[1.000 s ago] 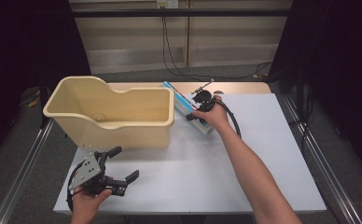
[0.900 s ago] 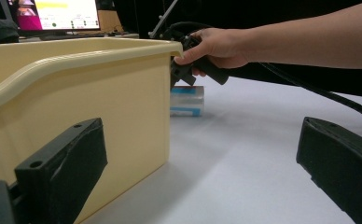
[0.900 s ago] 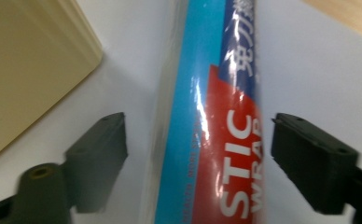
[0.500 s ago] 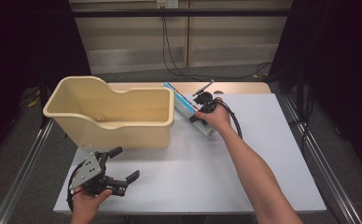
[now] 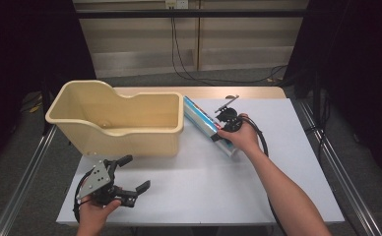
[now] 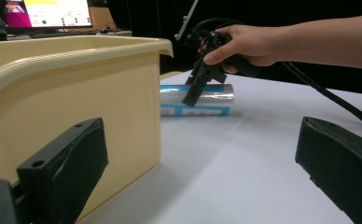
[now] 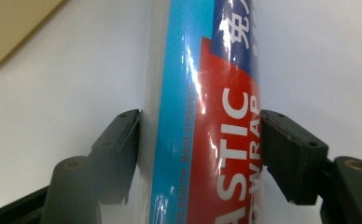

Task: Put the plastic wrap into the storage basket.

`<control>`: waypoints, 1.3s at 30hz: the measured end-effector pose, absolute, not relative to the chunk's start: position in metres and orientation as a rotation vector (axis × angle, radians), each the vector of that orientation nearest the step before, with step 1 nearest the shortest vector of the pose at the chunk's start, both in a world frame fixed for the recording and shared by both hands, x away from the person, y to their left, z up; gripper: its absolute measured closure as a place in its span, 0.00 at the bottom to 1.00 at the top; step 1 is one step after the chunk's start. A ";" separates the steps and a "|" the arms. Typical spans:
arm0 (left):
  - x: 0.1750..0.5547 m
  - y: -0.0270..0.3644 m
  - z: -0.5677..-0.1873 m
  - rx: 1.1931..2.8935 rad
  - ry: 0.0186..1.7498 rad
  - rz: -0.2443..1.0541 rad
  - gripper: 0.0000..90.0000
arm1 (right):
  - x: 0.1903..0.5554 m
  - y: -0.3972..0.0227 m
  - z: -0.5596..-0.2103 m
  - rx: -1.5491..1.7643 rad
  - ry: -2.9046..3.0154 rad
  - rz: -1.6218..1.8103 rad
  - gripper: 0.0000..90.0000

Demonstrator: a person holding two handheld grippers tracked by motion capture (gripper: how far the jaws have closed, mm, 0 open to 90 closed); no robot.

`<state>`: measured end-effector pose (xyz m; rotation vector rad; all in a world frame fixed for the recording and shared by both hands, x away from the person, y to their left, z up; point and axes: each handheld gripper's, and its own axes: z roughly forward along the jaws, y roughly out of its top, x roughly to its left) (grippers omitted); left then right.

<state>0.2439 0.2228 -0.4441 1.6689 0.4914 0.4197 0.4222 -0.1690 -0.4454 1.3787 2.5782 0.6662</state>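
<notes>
Moved since earlier: right gripper (image 5: 222, 129) slightly nearer along the plastic wrap roll (image 5: 206, 123); left gripper (image 5: 130, 174), beige tub (image 5: 115, 129) and roll unchanged in place.

High view, roll: lying on the white table (image 5: 287, 162), slanting from just beside the tub's right end toward the near right; right gripper and hand (image 5: 240, 137) over its near part.
High view, counts: one roll, one tub, two grippers.
High view, left gripper: near left corner of the table, jaws spread wide, nothing between them, well apart from the roll.
High view, open room: bare table near and right of the roll; tub wall close on the roll's far-left end.

Left gripper view: own jaws wide apart at the bottom corners; tub wall (image 6: 76, 93) left; roll (image 6: 198, 99) lying flat beyond, right gripper (image 6: 193, 91) angled down onto it.

Right gripper view: roll (image 7: 207, 112) running straight up between both jaws, each pad (image 7: 288, 154) touching a side, clamped on it; tub corner (image 7: 11, 23) far left; bare table both sides.
</notes>
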 end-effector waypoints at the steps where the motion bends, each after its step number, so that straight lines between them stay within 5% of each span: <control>1: 0.244 0.222 -0.444 1.670 0.488 0.419 0.02 | 0.413 -0.176 -0.445 1.394 2.577 0.678 0.36; 18: 0.246 0.217 -0.445 1.688 0.484 0.407 0.02 | 0.385 -0.195 -0.442 1.408 2.603 0.649 0.35; 39: 0.246 0.223 -0.448 1.693 0.496 0.398 0.03 | 0.442 -0.153 -0.453 1.421 2.598 0.611 0.32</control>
